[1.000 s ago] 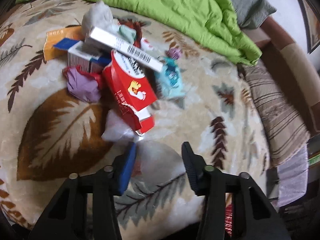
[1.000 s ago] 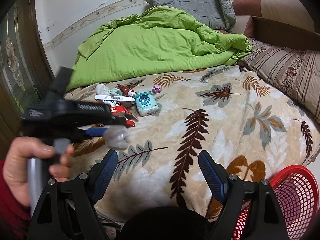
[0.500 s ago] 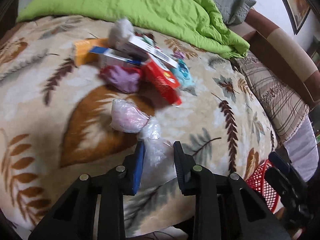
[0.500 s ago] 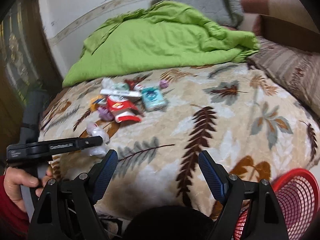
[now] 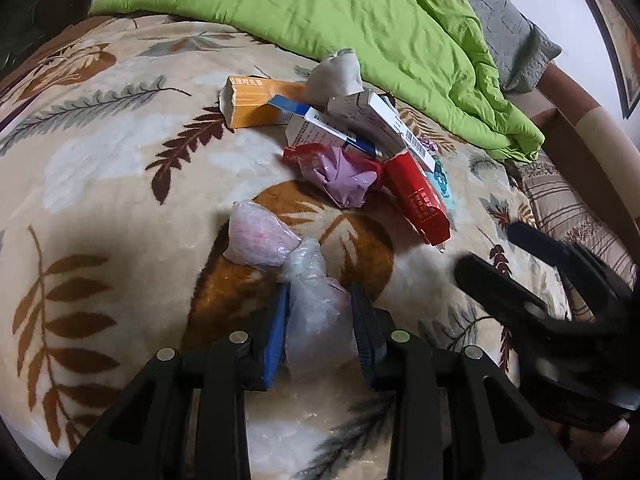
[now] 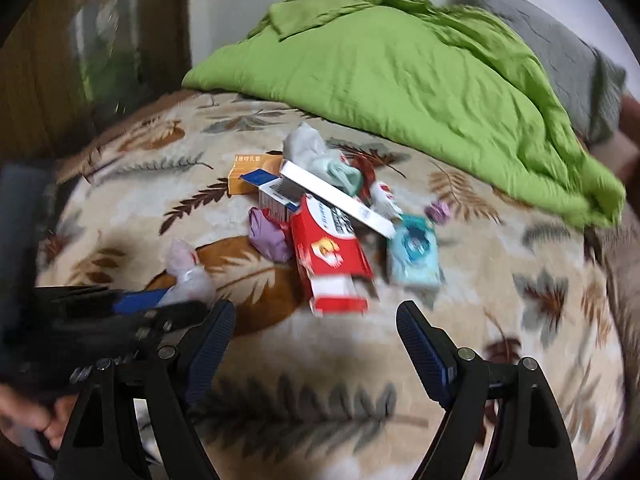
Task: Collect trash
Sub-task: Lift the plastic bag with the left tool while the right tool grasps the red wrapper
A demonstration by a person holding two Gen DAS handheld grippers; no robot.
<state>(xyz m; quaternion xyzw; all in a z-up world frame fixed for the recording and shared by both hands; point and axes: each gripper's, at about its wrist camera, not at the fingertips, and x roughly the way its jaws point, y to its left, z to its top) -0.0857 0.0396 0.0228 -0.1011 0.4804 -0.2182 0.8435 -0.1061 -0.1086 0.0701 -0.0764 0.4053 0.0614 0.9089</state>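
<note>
My left gripper [image 5: 320, 300] is shut on a crumpled clear plastic bag [image 5: 308, 304] on the leaf-patterned blanket [image 5: 100, 184]; the bag also shows in the right wrist view [image 6: 186, 276]. Beyond it lies a trash pile: a red carton [image 5: 420, 200], a purple wrapper [image 5: 344, 178], white and blue boxes [image 5: 328, 128], an orange box [image 5: 256, 100] and a teal packet [image 6: 412, 252]. My right gripper [image 6: 316, 320] is open and empty, just short of the red carton [image 6: 328, 256]. It appears at the right of the left wrist view [image 5: 560, 280].
A green duvet [image 5: 340, 8] is heaped at the back of the bed, with a grey pillow [image 5: 512, 20] behind it. A striped pillow [image 5: 560, 200] lies at the right. A wooden door [image 6: 60, 60] stands at the left.
My left gripper closed on the plastic bag and drew back from the pile. My right gripper swung left toward the trash pile; the red basket left its view.
</note>
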